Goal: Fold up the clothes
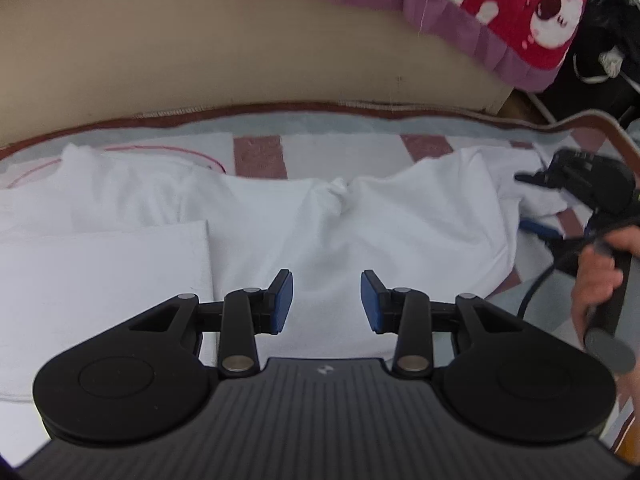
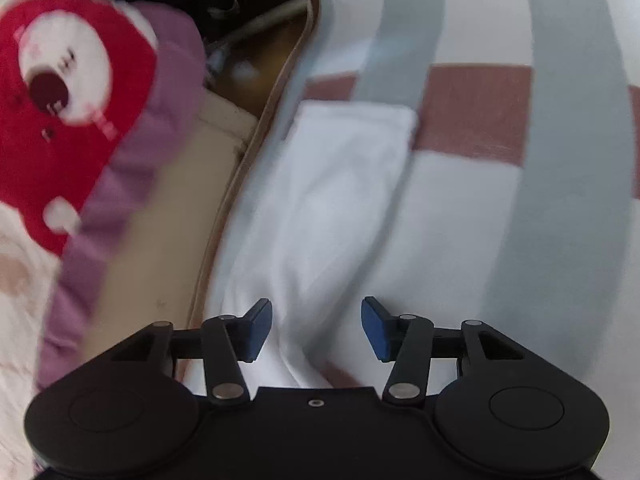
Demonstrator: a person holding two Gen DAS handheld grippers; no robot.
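A white garment (image 1: 280,224) lies spread and rumpled on a checked mat, with a bunched knot of cloth near its middle. Its left part is folded into a flat panel (image 1: 100,272). My left gripper (image 1: 326,300) hovers open just above the garment's near middle, nothing between its blue pads. In the same view the right gripper (image 1: 580,184) sits at the garment's far right edge, held by a hand (image 1: 596,276). In the right wrist view a white sleeve (image 2: 344,184) stretches ahead, and my right gripper (image 2: 316,328) stands open over its near end.
The mat (image 2: 476,112) has grey, white and dusty-red squares with a brown edge (image 1: 280,110). Behind it rises a beige bed side (image 1: 240,52) draped with a purple-edged blanket showing a red heart cartoon (image 1: 532,12). Dark clutter and cables (image 1: 612,48) fill the right corner.
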